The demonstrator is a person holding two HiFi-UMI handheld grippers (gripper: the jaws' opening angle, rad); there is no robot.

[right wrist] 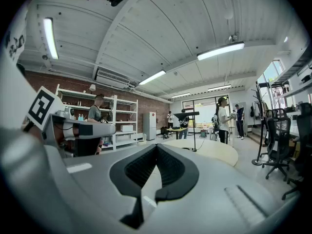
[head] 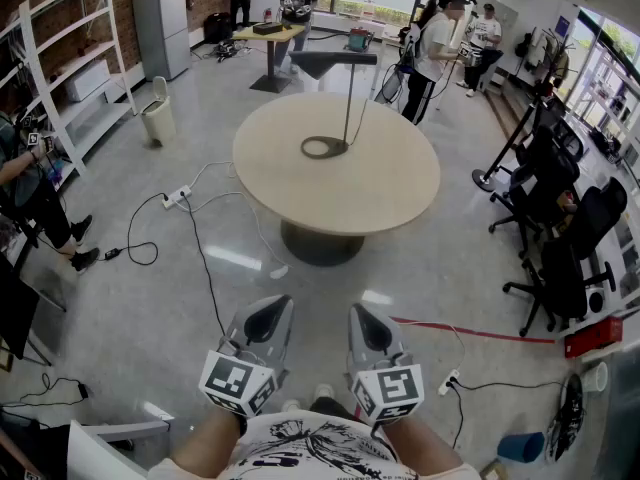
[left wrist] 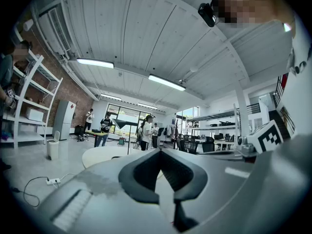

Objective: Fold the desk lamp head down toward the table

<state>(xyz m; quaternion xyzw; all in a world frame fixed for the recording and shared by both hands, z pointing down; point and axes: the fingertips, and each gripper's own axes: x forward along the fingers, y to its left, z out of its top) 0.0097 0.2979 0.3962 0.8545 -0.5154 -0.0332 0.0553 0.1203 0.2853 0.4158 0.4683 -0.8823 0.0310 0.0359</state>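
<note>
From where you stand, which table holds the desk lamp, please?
The big round table ahead holds the desk lamp; the small far table does not.

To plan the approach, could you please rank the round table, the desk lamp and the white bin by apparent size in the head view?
Round table: largest.
Desk lamp: tall but thin.
White bin: smallest; all stand at a similar distance, so the order is safe.

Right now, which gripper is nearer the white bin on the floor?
Left. The white bin stands ahead and to the left; the left gripper is on that side, the right gripper beside it, farther off.
</note>
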